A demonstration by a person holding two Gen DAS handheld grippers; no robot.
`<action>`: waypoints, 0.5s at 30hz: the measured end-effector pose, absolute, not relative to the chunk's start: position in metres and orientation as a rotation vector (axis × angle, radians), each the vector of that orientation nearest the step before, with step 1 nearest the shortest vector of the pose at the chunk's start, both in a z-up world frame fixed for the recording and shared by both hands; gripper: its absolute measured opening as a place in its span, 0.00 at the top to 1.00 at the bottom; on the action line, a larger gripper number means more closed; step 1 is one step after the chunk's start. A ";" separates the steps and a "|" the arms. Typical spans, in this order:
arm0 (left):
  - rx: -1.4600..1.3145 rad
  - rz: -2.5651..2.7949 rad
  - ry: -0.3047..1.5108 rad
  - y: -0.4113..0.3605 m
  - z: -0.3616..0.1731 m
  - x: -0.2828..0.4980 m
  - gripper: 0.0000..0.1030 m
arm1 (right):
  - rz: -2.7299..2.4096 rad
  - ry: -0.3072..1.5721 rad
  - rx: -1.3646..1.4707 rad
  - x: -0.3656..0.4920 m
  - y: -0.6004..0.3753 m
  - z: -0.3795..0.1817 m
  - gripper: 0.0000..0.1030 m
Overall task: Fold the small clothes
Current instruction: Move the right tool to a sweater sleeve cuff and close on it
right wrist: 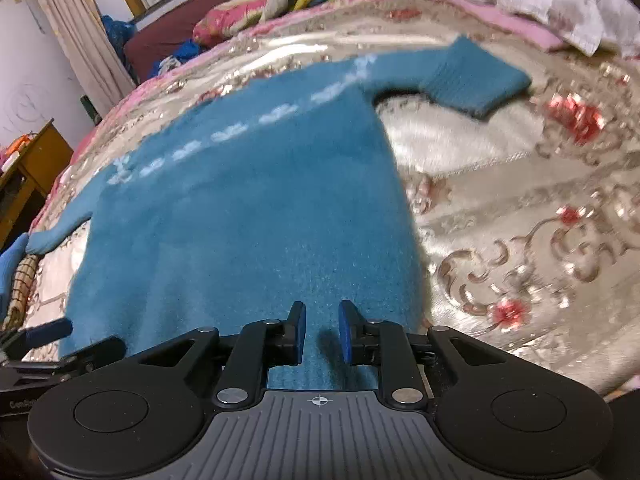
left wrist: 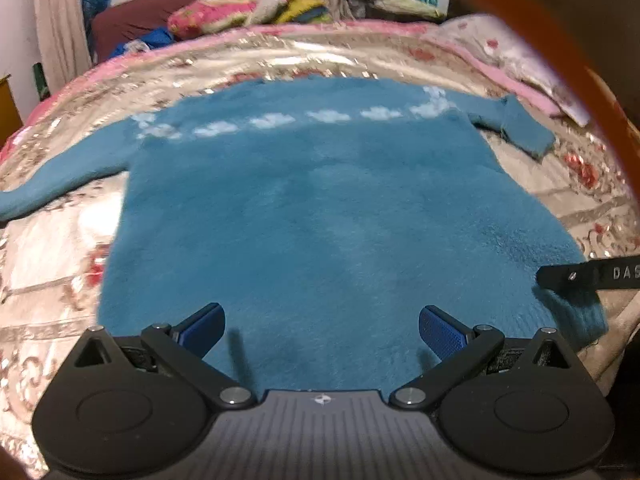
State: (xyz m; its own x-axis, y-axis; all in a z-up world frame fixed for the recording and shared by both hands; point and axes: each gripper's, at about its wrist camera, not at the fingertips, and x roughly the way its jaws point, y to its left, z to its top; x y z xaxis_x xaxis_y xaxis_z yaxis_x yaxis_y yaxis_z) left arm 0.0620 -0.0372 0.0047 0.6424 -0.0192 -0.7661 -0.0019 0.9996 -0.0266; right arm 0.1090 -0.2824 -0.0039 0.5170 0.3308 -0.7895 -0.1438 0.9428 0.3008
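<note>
Teal fuzzy sweater (left wrist: 312,208) is lying flat on the bed's shiny floral bedspread (left wrist: 580,192), hem toward the cameras, with a row of little white cloud shapes (left wrist: 272,121) running across the chest. Starting from the left: one sleeve (left wrist: 60,184) is stretching out to the left side, and the left hand-held gripper (left wrist: 320,328) is hovering over the hem area with its blue pads spread wide apart, nothing between them, just sweater underneath. Moving right, the right hand-held gripper (right wrist: 322,332) is sitting low over the sweater's right part near the hem, its fingers (right wrist: 298,332) standing close together with a narrow gap; the fabric is showing through that gap, but I can't tell whether it's actually pinching any. Farther right, the other sleeve (right wrist: 460,76) is lying bent, cuff pointing back down the bed. Pillows (left wrist: 216,16) are piling up way at the back.
</note>
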 end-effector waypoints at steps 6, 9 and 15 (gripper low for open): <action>0.019 -0.035 0.926 -0.059 -0.002 0.083 0.00 | 0.325 0.989 0.250 0.113 -0.297 -0.007 0.81; 0.035 -0.047 0.912 -0.068 0.002 0.092 0.00 | 0.328 0.953 0.263 0.120 -0.306 0.001 0.81; 0.033 -0.086 0.905 -0.091 0.000 0.120 0.00 | 0.332 0.928 0.252 0.144 -0.320 0.003 0.82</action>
State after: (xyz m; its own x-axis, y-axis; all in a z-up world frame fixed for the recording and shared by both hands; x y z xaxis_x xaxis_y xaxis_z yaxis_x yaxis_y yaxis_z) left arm 0.1197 -0.0914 -0.0001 0.6143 -0.0610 -0.7867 0.0886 0.9960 -0.0081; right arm 0.1437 -0.3200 0.0027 0.5547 0.3844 -0.7379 -0.1702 0.9205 0.3516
